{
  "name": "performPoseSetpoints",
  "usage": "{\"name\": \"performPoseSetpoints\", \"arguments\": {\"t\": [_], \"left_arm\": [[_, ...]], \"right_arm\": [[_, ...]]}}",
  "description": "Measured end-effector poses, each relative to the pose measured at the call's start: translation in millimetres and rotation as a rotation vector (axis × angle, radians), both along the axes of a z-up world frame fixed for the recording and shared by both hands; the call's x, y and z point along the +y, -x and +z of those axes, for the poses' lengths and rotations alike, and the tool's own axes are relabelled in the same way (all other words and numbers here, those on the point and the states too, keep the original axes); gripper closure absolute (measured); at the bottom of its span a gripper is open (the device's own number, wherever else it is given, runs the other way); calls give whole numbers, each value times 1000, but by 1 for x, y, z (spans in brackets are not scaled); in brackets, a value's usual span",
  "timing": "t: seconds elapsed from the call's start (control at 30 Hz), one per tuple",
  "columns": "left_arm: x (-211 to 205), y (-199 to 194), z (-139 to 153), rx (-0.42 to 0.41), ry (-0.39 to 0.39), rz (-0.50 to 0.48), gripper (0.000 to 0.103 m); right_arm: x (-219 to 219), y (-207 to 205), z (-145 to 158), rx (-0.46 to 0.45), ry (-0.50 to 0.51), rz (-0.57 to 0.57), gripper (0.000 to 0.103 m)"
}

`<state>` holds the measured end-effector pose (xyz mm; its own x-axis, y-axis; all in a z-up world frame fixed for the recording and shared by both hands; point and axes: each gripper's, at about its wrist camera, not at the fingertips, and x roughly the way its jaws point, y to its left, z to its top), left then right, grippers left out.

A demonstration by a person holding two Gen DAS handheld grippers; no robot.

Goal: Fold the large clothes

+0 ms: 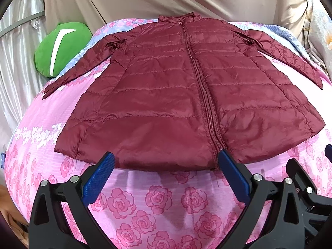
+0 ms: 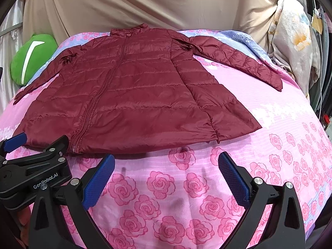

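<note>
Your left gripper (image 1: 166, 172) and right gripper (image 2: 166, 172) both hover at the hem of the maroon jacket (image 1: 186, 95), jaws spread wide and gripping nothing.

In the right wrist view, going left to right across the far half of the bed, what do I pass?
Green cushion → maroon jacket's zipper → its outstretched sleeve → floral fabric bundle.
</note>
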<state>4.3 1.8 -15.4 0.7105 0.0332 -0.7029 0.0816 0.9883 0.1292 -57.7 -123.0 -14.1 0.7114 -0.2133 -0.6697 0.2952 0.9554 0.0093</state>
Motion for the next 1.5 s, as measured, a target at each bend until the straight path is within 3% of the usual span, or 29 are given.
{"name": "performPoseSetpoints", "arguments": {"t": [1.5], "left_arm": [[2,-4,-4,16,3,6,8]], "right_arm": [[1,-2,-5,12,4,-6,5]]}}
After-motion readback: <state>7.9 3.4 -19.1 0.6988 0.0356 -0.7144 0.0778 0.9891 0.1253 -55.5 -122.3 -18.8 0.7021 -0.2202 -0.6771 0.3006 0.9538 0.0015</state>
